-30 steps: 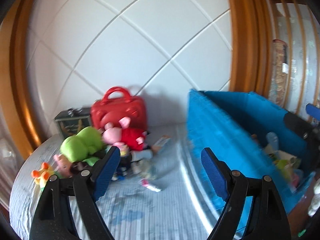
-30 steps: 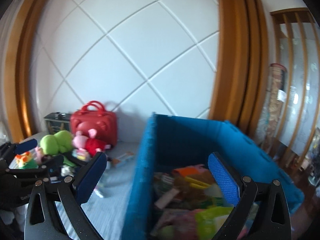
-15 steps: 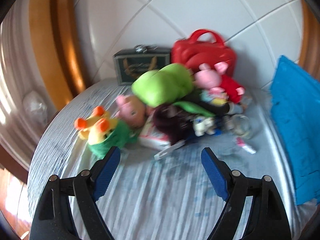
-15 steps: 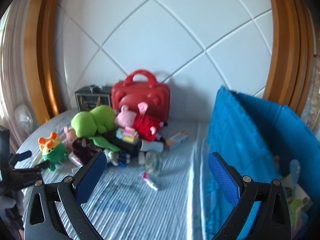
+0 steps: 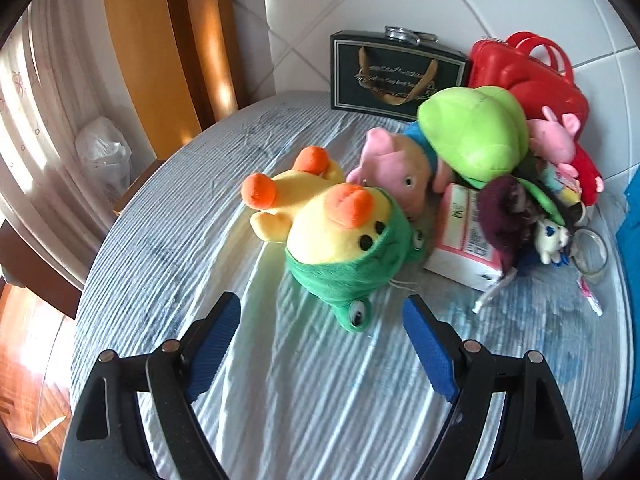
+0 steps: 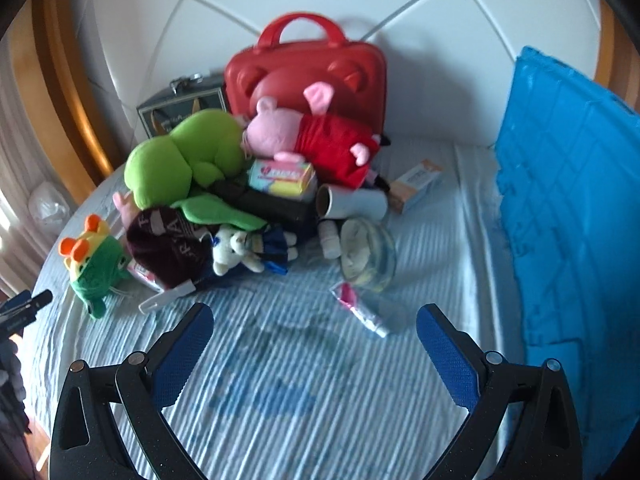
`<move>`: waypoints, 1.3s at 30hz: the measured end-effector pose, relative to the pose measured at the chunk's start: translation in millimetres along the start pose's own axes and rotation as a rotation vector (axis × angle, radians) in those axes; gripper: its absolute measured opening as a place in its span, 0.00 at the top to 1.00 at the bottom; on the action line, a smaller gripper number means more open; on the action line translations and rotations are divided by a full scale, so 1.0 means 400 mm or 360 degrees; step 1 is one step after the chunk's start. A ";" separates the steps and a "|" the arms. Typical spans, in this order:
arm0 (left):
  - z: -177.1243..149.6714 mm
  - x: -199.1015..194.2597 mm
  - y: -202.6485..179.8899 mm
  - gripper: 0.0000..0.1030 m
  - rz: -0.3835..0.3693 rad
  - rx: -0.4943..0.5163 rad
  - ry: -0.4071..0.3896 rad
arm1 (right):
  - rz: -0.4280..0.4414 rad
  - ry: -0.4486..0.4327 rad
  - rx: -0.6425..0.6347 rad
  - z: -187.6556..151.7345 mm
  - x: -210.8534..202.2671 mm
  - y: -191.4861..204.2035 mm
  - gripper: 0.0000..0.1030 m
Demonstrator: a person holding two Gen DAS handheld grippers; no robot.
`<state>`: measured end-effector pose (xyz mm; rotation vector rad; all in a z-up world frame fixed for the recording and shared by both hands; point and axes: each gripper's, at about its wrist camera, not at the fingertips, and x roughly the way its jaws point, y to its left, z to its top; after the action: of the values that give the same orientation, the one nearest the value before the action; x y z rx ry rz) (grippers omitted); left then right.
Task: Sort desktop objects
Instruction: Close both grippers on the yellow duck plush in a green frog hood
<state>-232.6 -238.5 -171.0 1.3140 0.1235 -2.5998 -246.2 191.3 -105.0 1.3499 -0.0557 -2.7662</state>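
A pile of toys lies on the striped table (image 5: 304,400). A yellow duck plush in a green frog hood (image 5: 340,236) lies nearest my left gripper (image 5: 320,312), which is open and empty just in front of it. Behind the duck are a pink pig plush (image 5: 396,164), a green plush (image 5: 476,132) and a pink box (image 5: 464,236). My right gripper (image 6: 314,320) is open and empty, short of a glass jar (image 6: 368,254) and a small pink packet (image 6: 360,308). The duck also shows in the right wrist view (image 6: 94,264). A blue crate (image 6: 572,216) stands at the right.
A red case (image 6: 308,72) and a dark gift box (image 5: 396,76) stand against the white wall. A pig plush in red (image 6: 312,136), a maroon cloth (image 6: 168,244), a small white bear (image 6: 236,250), a white tube (image 6: 352,200) and a carton (image 6: 416,184) lie in the pile.
Both grippers have swung left from the blue crate toward the toy pile and come closer to the table. The left one now faces the duck plush.
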 end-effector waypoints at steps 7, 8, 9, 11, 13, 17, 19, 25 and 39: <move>0.123 0.091 0.088 0.19 0.0054 0.0046 -0.0009 | 0.0052 0.0112 -0.0035 0.039 0.093 0.082 0.00; 0.141 0.108 0.098 0.19 0.0079 0.0078 -0.0015 | 0.0074 0.0112 -0.0057 0.045 0.096 0.106 0.00; 0.157 0.126 0.109 0.19 0.0101 0.0111 -0.0015 | 0.0093 0.0112 -0.0080 0.051 0.101 0.135 0.00; 0.185 0.174 0.130 0.19 0.0123 0.0184 0.0011 | 0.0146 0.0121 -0.0128 0.063 0.114 0.211 0.00; 0.199 0.220 0.145 0.19 0.0125 0.0255 0.0054 | 0.0169 0.0129 -0.0179 0.069 0.134 0.286 0.00; 0.176 0.285 0.160 0.19 0.0062 0.0365 0.0116 | 0.0218 0.0195 -0.0252 0.056 0.206 0.462 0.00; 0.151 0.284 0.166 0.19 0.0007 0.0412 0.0089 | 0.0269 0.0222 -0.0259 0.040 0.243 0.542 0.00; 0.098 0.288 0.213 0.19 -0.0095 0.0413 0.0095 | 0.0433 0.0375 -0.0333 -0.023 0.351 0.758 0.09; 0.105 0.230 0.205 0.19 -0.0408 0.0367 -0.0030 | 0.0052 0.0422 -0.0598 0.018 0.459 0.671 0.66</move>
<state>-298.9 -340.6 -217.7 1.4325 -0.0139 -2.9142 -353.6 -89.7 -228.8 1.5655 0.4265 -2.3819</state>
